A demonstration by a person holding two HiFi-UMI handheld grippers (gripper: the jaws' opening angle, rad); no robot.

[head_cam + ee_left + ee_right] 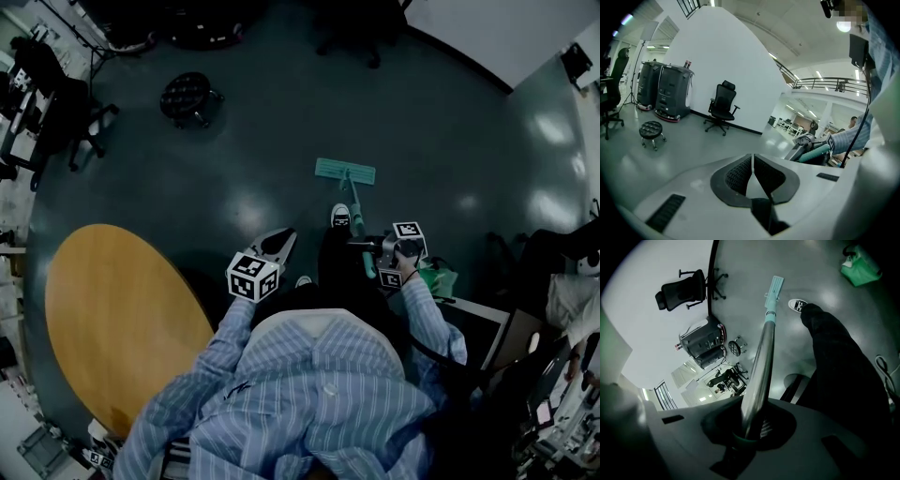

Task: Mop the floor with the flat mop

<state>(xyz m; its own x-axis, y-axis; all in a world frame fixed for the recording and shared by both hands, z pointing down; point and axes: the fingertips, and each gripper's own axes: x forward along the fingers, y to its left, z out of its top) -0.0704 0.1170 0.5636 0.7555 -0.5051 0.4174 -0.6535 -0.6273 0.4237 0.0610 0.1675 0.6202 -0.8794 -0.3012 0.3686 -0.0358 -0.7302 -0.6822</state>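
The flat mop's teal head [345,170] lies flat on the dark floor ahead of my shoe [340,217]. Its handle [360,228] slopes back toward me to my right gripper [373,246], which is shut on it. In the right gripper view the metal pole [759,366] rises from between the jaws to the mop head [774,290]. My left gripper [278,246] is held out in front of me, left of the mop and touching nothing. In the left gripper view its pads [740,174] are pressed together with nothing between them.
A round wooden table [117,319] is close on my left. A black stool [186,95] and office chairs [66,117] stand farther off, with a white wall [506,33] at the far right. A green bag [436,278] lies by my right side.
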